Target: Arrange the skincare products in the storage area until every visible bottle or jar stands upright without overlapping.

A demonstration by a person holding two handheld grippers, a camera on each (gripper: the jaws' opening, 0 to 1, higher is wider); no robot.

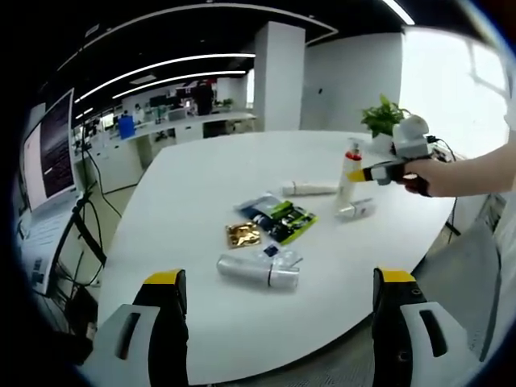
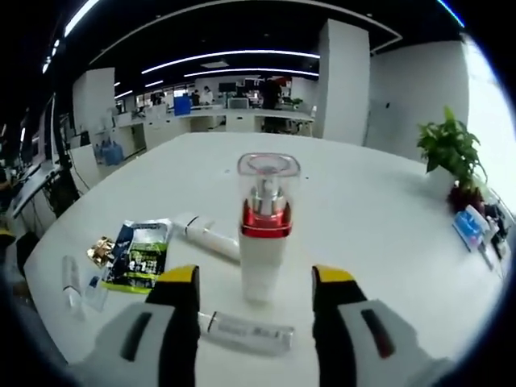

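**Pump bottle's up, the rest still flat on the table**

Right gripper (image 2: 255,286) is open, jaws either side of the white pump bottle (image 2: 264,234) w/ the red collar and clear cap. Can't tell if the pads actually touch it, looks like a gap on both sides. Bottle stands upright, toward the middle of the white table (image 2: 379,218).

Lying flat just in front of it, btwn the jaws: a small white tube (image 2: 246,332). Another white tube (image 2: 208,235) lies on its side just beside the bottle, on the side nearer the blue-green sachet pack (image 2: 139,256). Gold foil packet (image 2: 101,250) sits right next to that pack, toward the table edge.

Left gripper (image 1: 278,302) hangs open over the near table edge, nothing btwn the jaws. In the left gripper view a silver bottle (image 1: 258,271) lies on its side near that edge, w/ the sachet pack and gold packet just behind it. A potted plant (image 1: 384,119) stands at the far edge.
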